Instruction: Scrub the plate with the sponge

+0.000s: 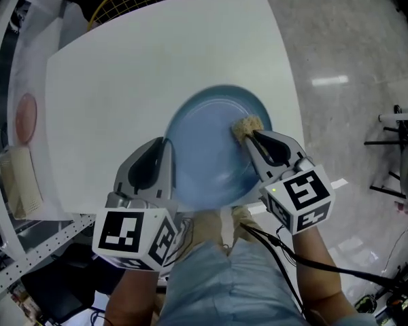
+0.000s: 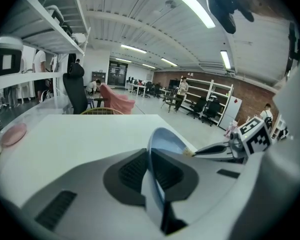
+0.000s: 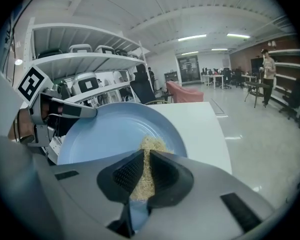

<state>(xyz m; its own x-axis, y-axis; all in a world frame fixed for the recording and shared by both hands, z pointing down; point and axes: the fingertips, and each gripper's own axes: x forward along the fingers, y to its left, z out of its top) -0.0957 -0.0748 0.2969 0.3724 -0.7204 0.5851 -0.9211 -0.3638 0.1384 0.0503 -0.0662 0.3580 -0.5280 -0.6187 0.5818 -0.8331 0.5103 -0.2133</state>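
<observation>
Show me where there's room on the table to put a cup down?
The white table is bare between the blue plate and its far and left edges. Its near edge is crowded: left gripper, right gripper, plate and sponge.

No words, numbers or brand names can be read anywhere. The only sign-like marks are black-and-white square code patterns, on the cube (image 1: pixel 132 235) of the left claw (image 1: pixel 166 151) and on that of the right claw (image 1: pixel 250 136). They carry no letters. Anything on the shelves (image 3: pixel 85 59) is too small to read.
</observation>
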